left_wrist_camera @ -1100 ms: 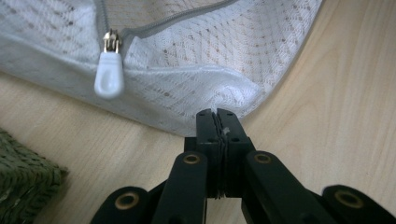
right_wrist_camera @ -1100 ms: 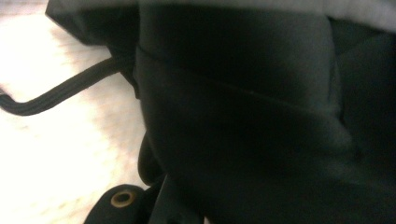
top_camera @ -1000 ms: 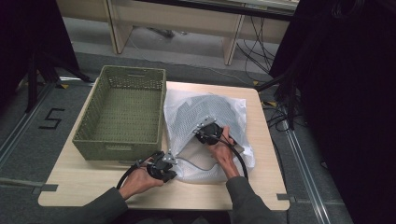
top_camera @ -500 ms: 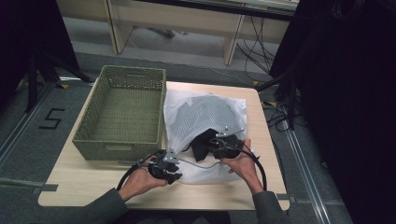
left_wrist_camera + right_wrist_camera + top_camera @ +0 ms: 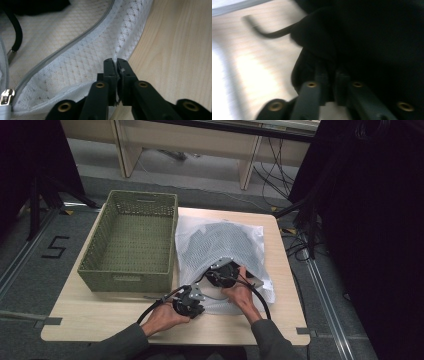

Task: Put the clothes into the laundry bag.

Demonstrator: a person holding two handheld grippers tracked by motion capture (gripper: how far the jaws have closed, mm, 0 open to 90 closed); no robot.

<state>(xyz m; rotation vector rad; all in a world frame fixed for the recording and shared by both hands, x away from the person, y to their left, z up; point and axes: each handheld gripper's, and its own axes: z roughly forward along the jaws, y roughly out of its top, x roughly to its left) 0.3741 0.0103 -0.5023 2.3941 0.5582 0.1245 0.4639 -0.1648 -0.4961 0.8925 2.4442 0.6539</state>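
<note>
A white mesh laundry bag point(image 5: 220, 237) lies on the table with a dark garment showing through it. My left gripper point(image 5: 192, 306) is at the bag's near edge, shut on the hem of the mesh bag point(image 5: 82, 62); its jaws point(image 5: 117, 62) are pinched together on the fabric. A grey zipper runs along the opening, with its pull point(image 5: 5, 96) at the left. My right gripper point(image 5: 220, 272) is at the bag's mouth, shut on the black garment point(image 5: 362, 37), which wraps around its jaws point(image 5: 331, 72). A thin black cord point(image 5: 269, 33) trails from the garment.
A green woven basket point(image 5: 125, 280) with nothing in it stands on the left half of the wooden table point(image 5: 100, 320), touching the bag's left side. Black cables trail from both grippers over the front edge. Dark curtains and cables are at the right.
My right gripper has drawn back from over the bag toward the front edge and swung left, with black cloth in its jaws. The left gripper has stayed in place on the hem.
</note>
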